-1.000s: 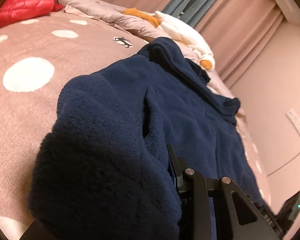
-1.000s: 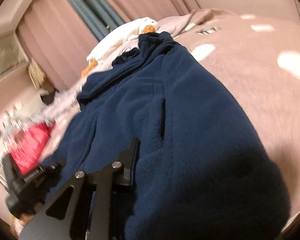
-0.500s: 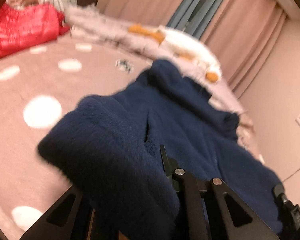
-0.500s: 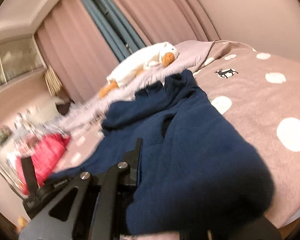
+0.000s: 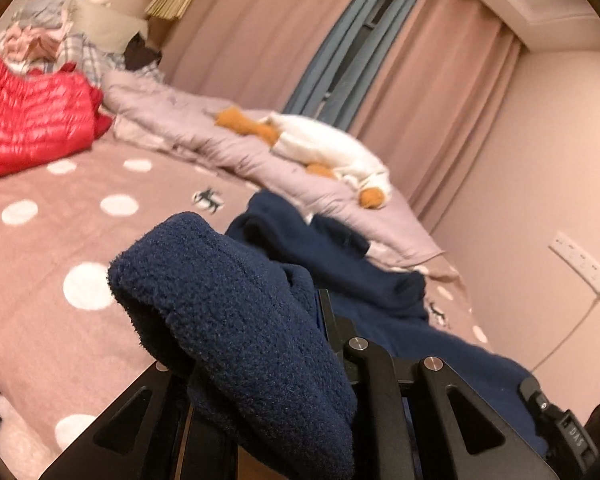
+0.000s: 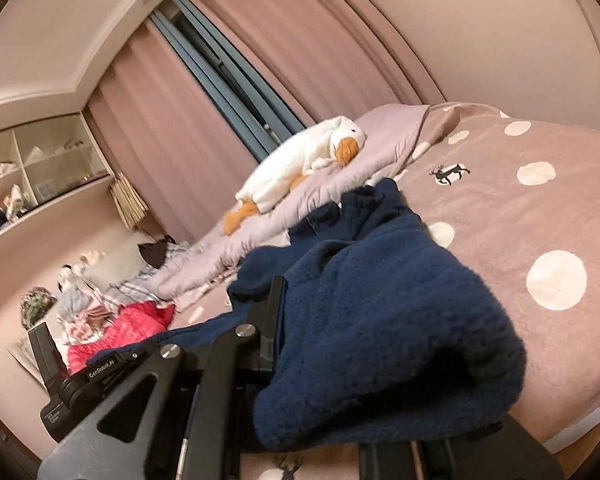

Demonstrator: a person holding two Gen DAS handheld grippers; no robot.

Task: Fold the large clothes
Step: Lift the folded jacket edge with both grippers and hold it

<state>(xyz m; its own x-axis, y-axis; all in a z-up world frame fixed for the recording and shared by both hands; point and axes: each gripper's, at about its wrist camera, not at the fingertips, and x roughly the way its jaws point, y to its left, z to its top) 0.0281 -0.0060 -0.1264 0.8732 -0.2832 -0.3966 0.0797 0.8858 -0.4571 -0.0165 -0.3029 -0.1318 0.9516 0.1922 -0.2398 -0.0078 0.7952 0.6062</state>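
A navy fleece garment (image 5: 236, 320) lies on the pink dotted bed. My left gripper (image 5: 284, 344) is shut on its near edge and holds it lifted; the fleece drapes over the fingers and hides the tips. My right gripper (image 6: 308, 340) is shut on the other near corner of the same fleece (image 6: 380, 328), also lifted. The far part of the garment (image 5: 340, 256) still rests bunched on the blanket by the lilac duvet. The other gripper's body shows at the lower right of the left view (image 5: 560, 428) and at the lower left of the right view (image 6: 72, 384).
A red puffer jacket (image 5: 28, 120) lies at the far left of the bed. A white duck plush (image 5: 328, 152) rests on a lilac duvet (image 5: 172, 120) along the curtains. The pink wall with a socket strip (image 5: 580, 264) borders the bed. Shelves (image 6: 28, 176) stand beyond.
Both grippers have risen and tilted up with the fleece's near edge. The garment has come off the blanket and bunched toward the duvet, and more of the room shows.
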